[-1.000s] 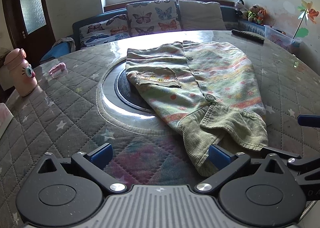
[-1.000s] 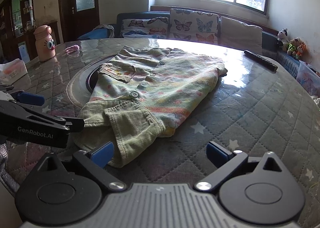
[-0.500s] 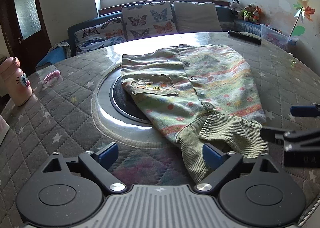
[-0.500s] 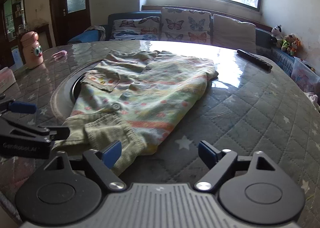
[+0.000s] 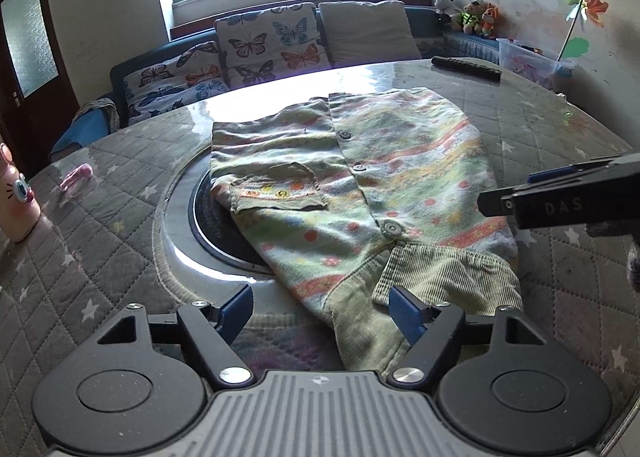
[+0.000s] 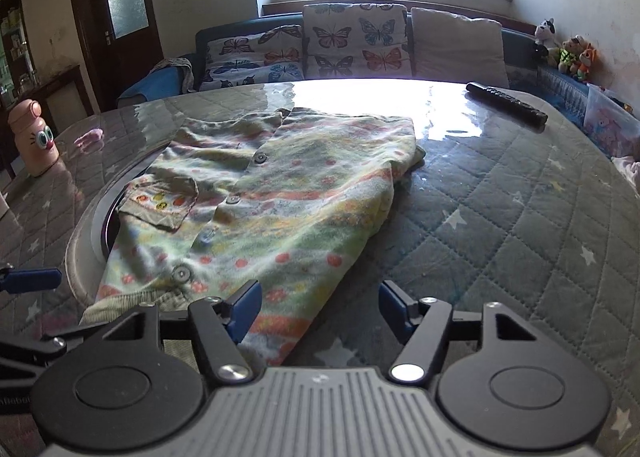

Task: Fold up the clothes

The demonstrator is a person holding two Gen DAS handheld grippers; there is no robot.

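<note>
We are closing in on the button-front shirt (image 5: pixel 360 185) lying on the quilted table (image 6: pixel 520 225): left gripper (image 5: pixel 322 307) and right gripper (image 6: pixel 318 303), both wide open and empty, are now reaching its corduroy collar (image 5: pixel 440 277) for the next fold.

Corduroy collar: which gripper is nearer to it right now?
Left. The left gripper is open right at the collar, one finger touching or over it. The right gripper, also open, sits over the shirt's striped edge beside it.
</note>
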